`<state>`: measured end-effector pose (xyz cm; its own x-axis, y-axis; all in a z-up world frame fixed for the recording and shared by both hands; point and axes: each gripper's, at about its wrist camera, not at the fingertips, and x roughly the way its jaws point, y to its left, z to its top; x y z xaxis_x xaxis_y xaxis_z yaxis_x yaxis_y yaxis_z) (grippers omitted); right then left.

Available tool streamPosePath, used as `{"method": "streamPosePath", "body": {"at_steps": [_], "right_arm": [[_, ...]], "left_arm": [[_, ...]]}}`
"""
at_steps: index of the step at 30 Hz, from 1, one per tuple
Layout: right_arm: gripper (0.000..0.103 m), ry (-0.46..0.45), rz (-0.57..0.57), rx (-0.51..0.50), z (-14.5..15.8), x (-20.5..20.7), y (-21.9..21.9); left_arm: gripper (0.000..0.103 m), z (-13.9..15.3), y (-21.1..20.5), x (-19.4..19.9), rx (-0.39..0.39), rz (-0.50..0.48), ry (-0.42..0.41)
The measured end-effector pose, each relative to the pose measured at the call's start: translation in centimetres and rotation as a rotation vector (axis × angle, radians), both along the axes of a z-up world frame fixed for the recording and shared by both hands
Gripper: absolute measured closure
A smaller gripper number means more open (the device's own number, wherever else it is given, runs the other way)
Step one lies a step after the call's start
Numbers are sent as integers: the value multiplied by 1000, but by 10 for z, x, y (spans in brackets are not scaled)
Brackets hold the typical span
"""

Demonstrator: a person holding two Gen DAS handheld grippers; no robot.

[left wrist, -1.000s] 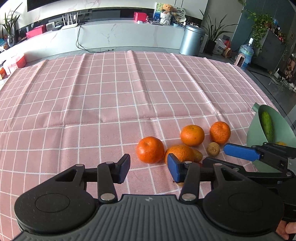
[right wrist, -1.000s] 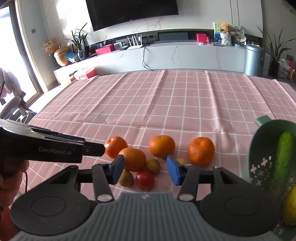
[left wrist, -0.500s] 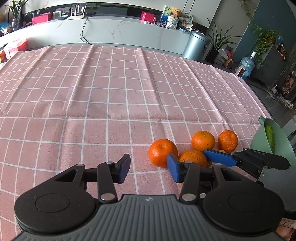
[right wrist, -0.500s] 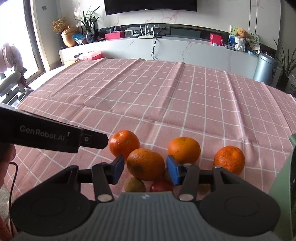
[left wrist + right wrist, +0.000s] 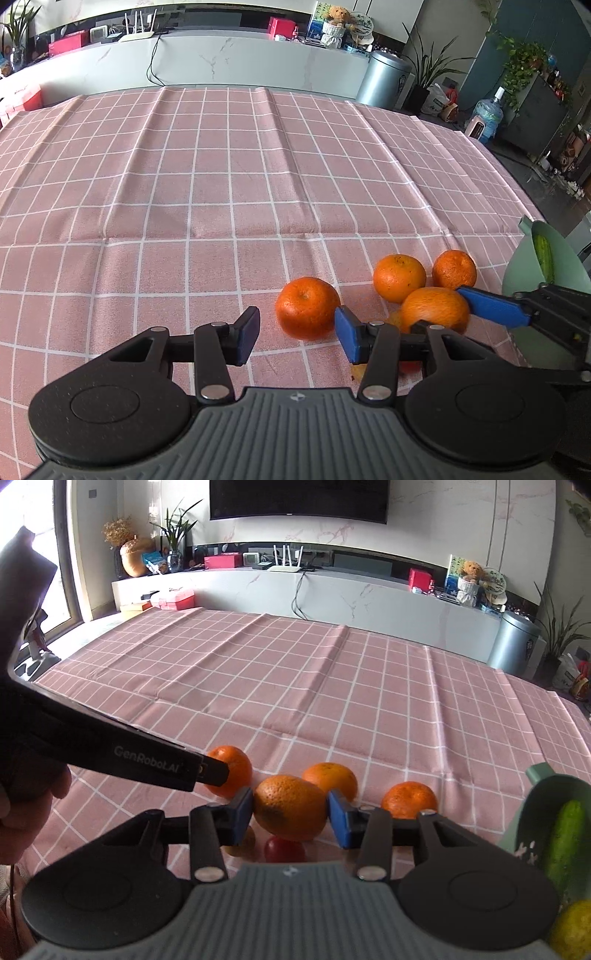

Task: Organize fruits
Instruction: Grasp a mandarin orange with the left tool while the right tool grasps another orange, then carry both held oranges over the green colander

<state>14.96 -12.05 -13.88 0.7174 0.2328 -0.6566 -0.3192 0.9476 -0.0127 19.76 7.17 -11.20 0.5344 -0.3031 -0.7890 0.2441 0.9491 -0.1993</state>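
Right gripper (image 5: 290, 812): both blue pads press the sides of a large orange (image 5: 290, 808), one pad on each flank; jaws clamped on it. The fruit sits at the near edge of the fruit cluster on the worktop (image 5: 332, 686), which is covered by a pink cloth with a white grid. Whether it is lifted clear of the cloth cannot be told.

Left gripper (image 5: 295, 334): jaws apart, nothing between them. It hangs low over the cloth, with a second orange (image 5: 307, 307) just beyond the gap, closer to its right pad.

Other fruit, right wrist view: a third orange (image 5: 330, 777) just behind the clamped one, a fourth (image 5: 409, 799) near it on the right. A small red fruit (image 5: 283, 849) and a small brownish fruit (image 5: 242, 845) lie under and in front of the clamped orange, partly hidden by the gripper.

Green colander (image 5: 535, 805) at the right edge of the worktop holds a cucumber (image 5: 563, 838) and a yellow fruit (image 5: 572, 930), the latter cut off by the frame.

Readable writing: "GenRobot.AI" in pale letters on the black body of the left gripper, seen from the right wrist view. No other text is legible; labels on the boxes along the far white counter (image 5: 351, 594) are too small.
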Motion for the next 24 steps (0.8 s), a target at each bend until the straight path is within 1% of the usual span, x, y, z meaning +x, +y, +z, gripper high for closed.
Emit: {"method": "streamPosePath", "body": {"at_steps": [1, 4, 7, 9, 10, 11, 14, 16, 20, 24], "right_arm": [[62, 1, -17, 5, 2, -1, -5], [62, 10, -63, 24, 5, -4, -21], [62, 26, -95, 36, 4, -6, -33], [62, 36, -111, 41, 4, -9, -40], [62, 40, -119, 46, 3, -11, -43], [62, 42, -124, 52, 4, -13, -46], [62, 46, -135, 70, 5, -19, -54], [62, 45, -138, 80, 8, -24, -58], [62, 28, -144, 113, 19, -34, -67], [62, 4, -154, 146, 33, -50, -83]], "left_arm": [[45, -1, -4, 1, 7, -9, -6], [45, -2, -13, 3, 28, -24, -27], [45, -4, -20, 6, 35, -29, -24], [47, -6, -24, 6, 45, -39, -19], [52, -8, -26, 5, 42, -46, -22], [54, -8, -26, 4, 39, -46, -26], [55, -7, -28, 2, 51, -41, -32], [56, -4, -28, 0, 58, -20, -45], [56, 14, -26, -12, 32, 6, -78], [56, 44, -38, -31, -12, -21, -114]]}}
